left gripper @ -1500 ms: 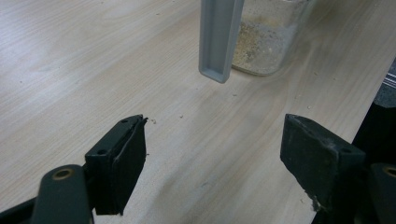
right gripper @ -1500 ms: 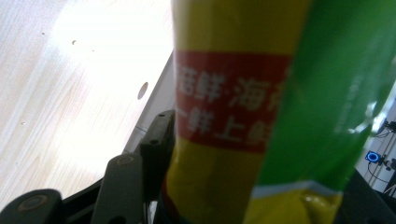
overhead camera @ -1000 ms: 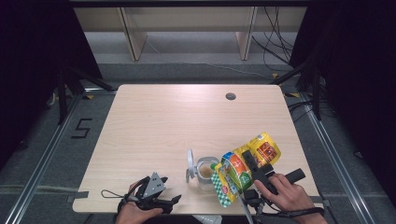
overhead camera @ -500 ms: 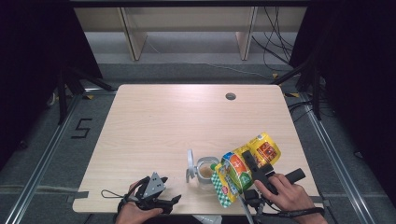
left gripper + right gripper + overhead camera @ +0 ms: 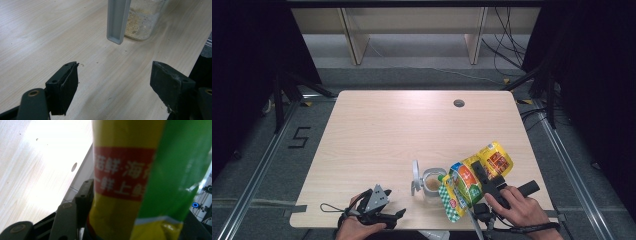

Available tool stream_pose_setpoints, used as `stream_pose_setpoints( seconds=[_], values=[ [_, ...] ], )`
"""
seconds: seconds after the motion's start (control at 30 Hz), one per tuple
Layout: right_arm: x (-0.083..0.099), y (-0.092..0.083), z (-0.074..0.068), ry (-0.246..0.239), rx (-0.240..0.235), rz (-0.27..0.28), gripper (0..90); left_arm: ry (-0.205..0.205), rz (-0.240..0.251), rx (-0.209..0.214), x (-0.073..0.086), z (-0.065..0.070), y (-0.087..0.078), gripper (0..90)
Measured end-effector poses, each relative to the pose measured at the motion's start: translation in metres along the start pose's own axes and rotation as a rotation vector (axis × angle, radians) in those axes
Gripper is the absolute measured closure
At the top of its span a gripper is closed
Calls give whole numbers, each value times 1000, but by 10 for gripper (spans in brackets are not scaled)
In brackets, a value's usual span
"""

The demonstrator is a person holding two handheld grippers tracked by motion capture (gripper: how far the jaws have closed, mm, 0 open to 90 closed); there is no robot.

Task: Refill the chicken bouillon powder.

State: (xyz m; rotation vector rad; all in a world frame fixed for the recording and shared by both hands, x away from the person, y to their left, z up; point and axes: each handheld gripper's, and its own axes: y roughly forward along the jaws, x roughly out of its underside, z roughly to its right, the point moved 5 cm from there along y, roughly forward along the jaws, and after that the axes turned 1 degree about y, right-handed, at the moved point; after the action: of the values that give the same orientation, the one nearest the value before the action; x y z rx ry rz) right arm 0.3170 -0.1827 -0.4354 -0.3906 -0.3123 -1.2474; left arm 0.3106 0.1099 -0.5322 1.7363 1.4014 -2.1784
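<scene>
Right gripper [image 5: 472, 180] clamped on the yellow-and-green printed foil pouch [image 5: 472, 175], tilted mouth-down over the clear glass jar of beige powder [image 5: 432, 182] just beside its jaws; left gripper [image 5: 112, 85] rested apart, empty; pouring well likely required centring the mouth above the jar.

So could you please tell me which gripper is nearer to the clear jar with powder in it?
Right. The right gripper holds the yellow and green pouch tipped just beside the jar, while the left gripper, open, rests further off towards the table's near edge.
</scene>
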Motion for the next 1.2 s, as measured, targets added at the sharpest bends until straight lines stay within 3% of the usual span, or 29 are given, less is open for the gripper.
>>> stream_pose_setpoints(
  seconds=[0.1,0.17,0.23,0.3,0.37,0.5,0.53,0.67,0.73,1.03,1.07,1.2],
  values=[
    [0,0,0,-6,-2,-5,507,-14,8,5,0,1,0,223],
    [1,-1,-3,31,-9,-10,507,-9,8,6,0,1,0,223],
    [0,-1,-3,33,-10,-8,508,-18,9,6,0,1,0,223],
    [-1,0,-1,-12,-14,-1,508,-8,0,4,0,1,0,223],
    [-1,-1,-2,5,-18,-7,509,-10,5,1,0,0,0,223],
    [-2,-1,-2,-1,-15,-6,513,-1,1,2,0,0,0,223],
    [-2,-1,-1,-22,-12,0,516,-7,3,2,0,1,0,223],
    [-3,0,-4,-12,-28,-2,542,0,-7,-3,0,0,-1,223],
    [-3,0,-3,-19,-23,1,544,-18,10,7,0,1,0,223],
    [0,-2,-2,-32,-17,-14,548,1,-2,0,0,0,0,223],
    [0,-2,-2,-26,-16,-18,548,-16,10,7,0,1,0,223],
    [-1,-3,1,-22,-10,-11,551,-13,8,6,0,1,0,223]
  ],
)
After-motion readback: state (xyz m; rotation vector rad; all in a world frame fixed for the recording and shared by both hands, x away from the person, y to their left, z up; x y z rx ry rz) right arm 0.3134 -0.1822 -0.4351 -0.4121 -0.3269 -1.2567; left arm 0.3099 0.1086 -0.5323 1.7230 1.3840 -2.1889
